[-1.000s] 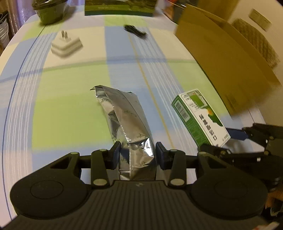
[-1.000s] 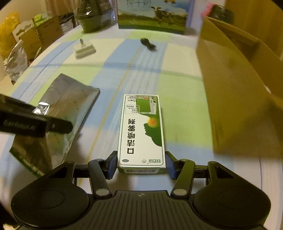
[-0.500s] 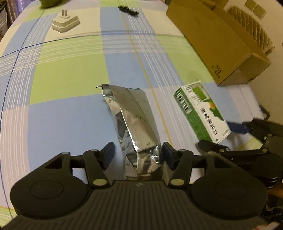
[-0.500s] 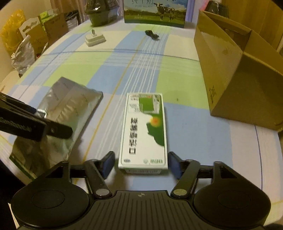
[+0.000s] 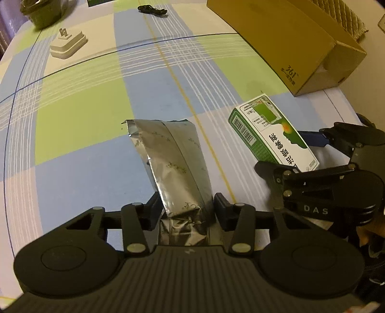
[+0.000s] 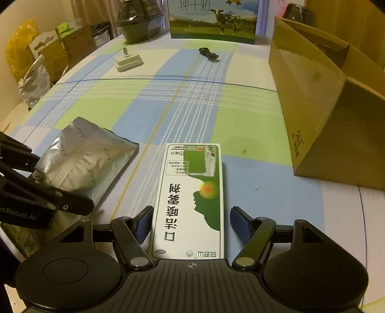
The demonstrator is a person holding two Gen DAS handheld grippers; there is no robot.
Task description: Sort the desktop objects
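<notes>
A crumpled silver foil bag [image 5: 173, 163] lies on the checked tablecloth, its near end between the pads of my left gripper [image 5: 187, 202]. The pads stand just off its sides, so the gripper is open. In the right wrist view the foil bag [image 6: 89, 156] rests flat at the left, with a left gripper finger [image 6: 72, 204] across its near edge. A green-and-white medicine box [image 6: 190, 192] lies flat between the spread fingers of my right gripper [image 6: 191, 221], which is open, with a clear gap on the right side. The left wrist view shows the same box [image 5: 269, 134] at the right.
A large open cardboard box [image 6: 324, 108] stands at the right. Farther back lie a white plug adapter [image 6: 127, 61] and a black cable [image 6: 209, 54]. A milk carton [image 6: 211, 19] and a dark bowl [image 6: 139, 24] stand at the far edge. Bags and boxes are stacked beyond the table's left side.
Both items came down onto the cloth and both grippers let go. The right fingers spread wider. The left pads opened, then drew back in closer to the bag.
</notes>
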